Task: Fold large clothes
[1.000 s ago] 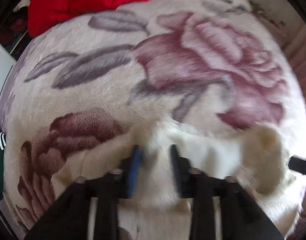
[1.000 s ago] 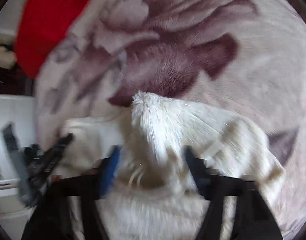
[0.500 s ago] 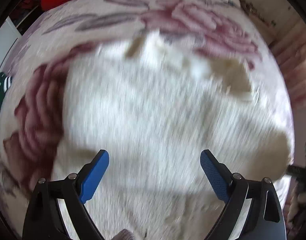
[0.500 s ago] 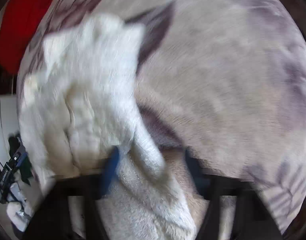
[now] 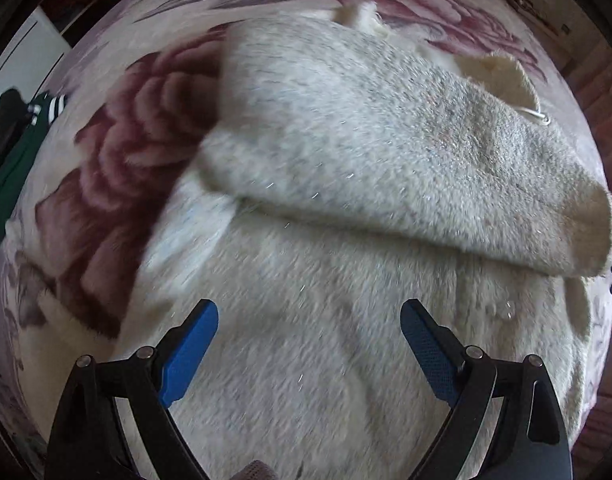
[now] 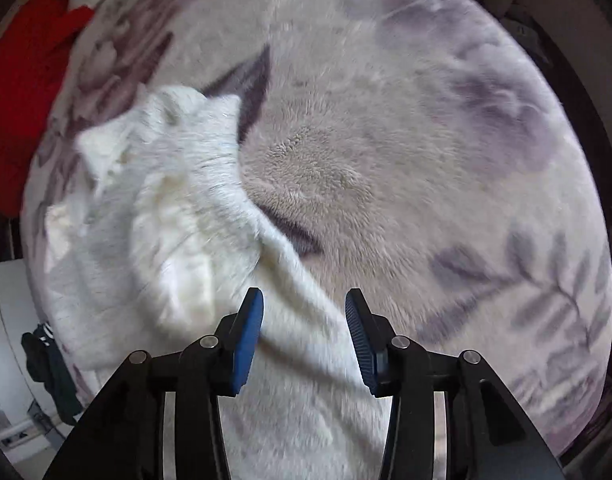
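A white fluffy garment [image 5: 345,152] lies on a bed with a rose-patterned blanket [image 5: 118,148]. Its upper part is folded over onto the lower part, with a thick folded edge running across the left wrist view. My left gripper [image 5: 309,340] is wide open and empty just above the garment's near part. In the right wrist view the garment [image 6: 166,216] lies to the left. My right gripper [image 6: 304,332] is partly open, its blue pads [image 6: 248,336] on either side of a ridge of the garment without pinching it.
A red cloth [image 6: 22,92] lies at the bed's far left edge. A dark green garment with white stripes [image 5: 14,148] hangs off the left side. White furniture [image 6: 6,360] stands beside the bed. The blanket [image 6: 445,160] to the right of the garment is bare.
Both grippers let go of the white garment. The left opened wide and drew back after laying the top part over. The right opened partly, and the garment now lies flat.
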Motion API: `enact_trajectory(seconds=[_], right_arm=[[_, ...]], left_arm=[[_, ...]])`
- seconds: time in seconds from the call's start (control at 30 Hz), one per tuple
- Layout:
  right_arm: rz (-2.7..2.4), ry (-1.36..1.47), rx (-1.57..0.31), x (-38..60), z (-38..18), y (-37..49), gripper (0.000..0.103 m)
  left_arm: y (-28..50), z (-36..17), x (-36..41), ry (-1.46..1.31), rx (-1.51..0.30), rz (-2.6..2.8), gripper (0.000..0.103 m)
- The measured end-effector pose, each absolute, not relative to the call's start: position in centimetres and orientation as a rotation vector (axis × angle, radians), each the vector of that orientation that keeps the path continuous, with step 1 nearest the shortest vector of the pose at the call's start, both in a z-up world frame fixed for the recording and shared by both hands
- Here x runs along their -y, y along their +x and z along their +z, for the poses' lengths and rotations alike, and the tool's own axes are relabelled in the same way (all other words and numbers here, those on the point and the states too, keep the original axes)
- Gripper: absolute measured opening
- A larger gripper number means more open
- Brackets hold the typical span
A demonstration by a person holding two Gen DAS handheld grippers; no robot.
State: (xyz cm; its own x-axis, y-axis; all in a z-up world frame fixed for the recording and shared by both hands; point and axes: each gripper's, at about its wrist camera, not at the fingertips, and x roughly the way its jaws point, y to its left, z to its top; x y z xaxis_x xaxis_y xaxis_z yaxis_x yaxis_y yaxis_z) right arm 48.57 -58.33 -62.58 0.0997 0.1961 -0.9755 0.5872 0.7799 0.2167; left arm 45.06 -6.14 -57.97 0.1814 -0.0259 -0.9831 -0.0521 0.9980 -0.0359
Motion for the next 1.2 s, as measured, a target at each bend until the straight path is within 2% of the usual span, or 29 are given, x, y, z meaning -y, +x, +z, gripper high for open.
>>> enact_trajectory(seconds=[0.13, 0.23, 0.37, 0.4, 0.43, 0.47, 0.53, 0.67, 0.77, 0.83, 0.87, 0.93, 1.0, 1.2], right_arm=[[-0.24, 0.712, -1.41, 56.2, -59.1, 45.7, 0.068], [-0.192, 0.699, -1.4, 54.7, -59.2, 46.3, 0.068], [-0.122, 0.715, -1.428, 54.6, -62.0, 52.6, 0.068], [-0.085, 0.731, -1.459, 54.2, -63.6, 54.1, 0.066], [-0.066, 0.722, -1.473, 54.0, -64.3, 55.0, 0.055], [-0.051, 0.685, -1.478, 53.5, -64.8, 55.9, 0.007], [-0.031, 0.571, -1.446, 52.1, -63.7, 57.1, 0.009], [0.062, 0.462, -1.253, 51.2, -58.0, 57.8, 0.009], [0.057, 0.439, -1.271, 52.7, -59.4, 59.1, 0.009], [0.094, 0.444, -1.372, 53.4, -62.5, 59.9, 0.014], [0.123, 0.469, -1.446, 54.0, -64.1, 60.0, 0.02], [0.149, 0.51, -1.51, 55.4, -65.0, 58.8, 0.062], [0.174, 0.532, -1.47, 57.8, -63.6, 56.4, 0.068], [0.199, 0.595, -1.57, 64.7, -62.8, 47.9, 0.068]], left_arm=[[43.3, -57.2, 4.9, -0.1, -1.392, 0.008, 0.093], [41.7, -56.7, 4.8, -0.112, -1.386, 0.024, 0.093], [39.7, -56.8, 5.7, -0.103, -1.377, 0.061, 0.093], [39.2, -56.7, 6.0, -0.096, -1.368, 0.075, 0.093], [38.7, -56.6, 6.3, -0.088, -1.36, 0.091, 0.093], [38.2, -56.3, 6.6, -0.085, -1.349, 0.11, 0.093], [37.0, -55.6, 7.2, -0.093, -1.325, 0.156, 0.093], [34.8, -55.0, 8.6, -0.162, -1.312, 0.253, 0.093], [33.5, -55.4, 10.7, -0.179, -1.312, 0.303, 0.093], [33.1, -55.7, 12.2, -0.179, -1.311, 0.321, 0.093], [32.9, -55.8, 12.9, -0.173, -1.312, 0.326, 0.093], [32.4, -56.0, 14.7, -0.149, -1.318, 0.316, 0.093], [31.9, -56.2, 16.6, -0.138, -1.332, 0.283, 0.093], [29.8, -57.8, 25.6, -0.122, -1.41, 0.009, 0.093]])
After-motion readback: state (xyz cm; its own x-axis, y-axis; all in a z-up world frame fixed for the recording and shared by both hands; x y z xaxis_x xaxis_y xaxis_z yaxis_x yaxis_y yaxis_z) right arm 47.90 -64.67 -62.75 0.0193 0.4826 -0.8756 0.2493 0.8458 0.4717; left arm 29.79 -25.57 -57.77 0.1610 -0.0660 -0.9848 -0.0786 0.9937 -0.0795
